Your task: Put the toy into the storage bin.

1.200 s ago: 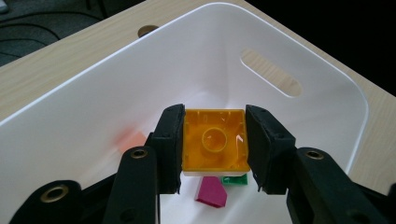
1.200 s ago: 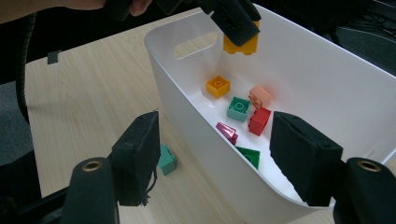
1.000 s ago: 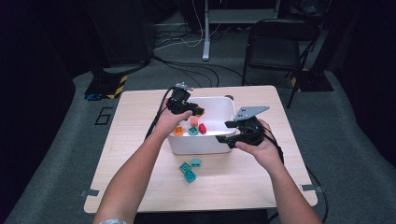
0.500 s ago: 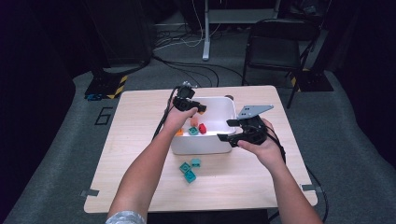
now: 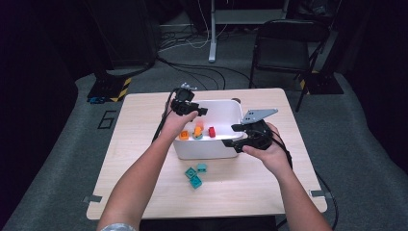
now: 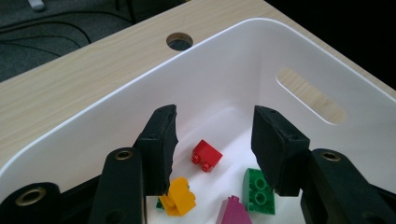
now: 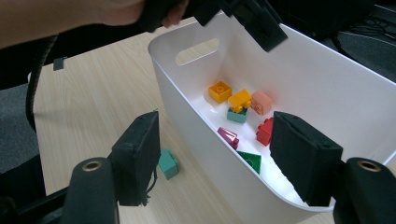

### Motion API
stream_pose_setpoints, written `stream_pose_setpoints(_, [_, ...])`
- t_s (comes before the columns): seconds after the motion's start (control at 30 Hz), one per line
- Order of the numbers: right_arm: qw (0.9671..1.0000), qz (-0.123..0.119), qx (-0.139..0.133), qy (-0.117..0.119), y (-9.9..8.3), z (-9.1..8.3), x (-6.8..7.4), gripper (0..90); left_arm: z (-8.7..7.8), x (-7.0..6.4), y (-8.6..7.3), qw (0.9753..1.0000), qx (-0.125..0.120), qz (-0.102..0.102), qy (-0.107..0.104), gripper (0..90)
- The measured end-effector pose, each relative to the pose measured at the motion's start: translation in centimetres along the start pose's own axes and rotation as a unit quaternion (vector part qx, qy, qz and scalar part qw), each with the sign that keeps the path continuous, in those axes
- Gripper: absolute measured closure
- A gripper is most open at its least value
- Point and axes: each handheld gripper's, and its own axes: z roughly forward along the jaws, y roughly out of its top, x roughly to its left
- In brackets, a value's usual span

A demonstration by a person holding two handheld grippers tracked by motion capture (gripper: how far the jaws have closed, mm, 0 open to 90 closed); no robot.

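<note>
Overhead, white bin long axis left-right, left tool open above.

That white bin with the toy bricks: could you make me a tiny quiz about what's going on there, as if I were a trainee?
1. True or false: the left gripper hangs over the white bin with its jaws apart and nothing between them.
2. Which lies on the table outside the bin? A) teal bricks B) a red brick C) a purple brick
3. Fill in: the right gripper has its jaws either side of the bin's near ____.

Key
1. True.
2. A: the teal bricks lie before the bin; the red brick and the purple brick are inside.
3. Wall.
</note>
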Motion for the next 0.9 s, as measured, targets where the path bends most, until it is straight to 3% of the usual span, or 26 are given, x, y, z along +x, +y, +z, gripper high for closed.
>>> stream_pose_setpoints(0.23, [1.0, -0.001, 0.004, 0.002, 0.0, 0.1, 0.1, 32.9, -4.8, -1.1, -1.0, 0.9991, -0.037, 0.018, -0.007, 47.5])
stream_pose_setpoints(0.4, [1.0, 0.003, 0.004, 0.0, 0.0, 0.0, 0.1, 32.8, -8.0, -1.8, -2.8, 0.9988, -0.023, 0.041, -0.014, 45.8])
stream_pose_setpoints(0.7, [1.0, 0.001, 0.009, 0.003, 0.1, 0.3, 0.5, 32.3, -12.3, -2.1, -7.4, 0.9987, -0.037, 0.029, -0.019, 44.6])
stream_pose_setpoints(0.9, [1.0, 0.002, 0.006, 0.001, 0.2, 0.3, 0.6, 32.5, -13.0, -2.6, -10.4, 0.9985, -0.051, 0.016, -0.016, 44.6])
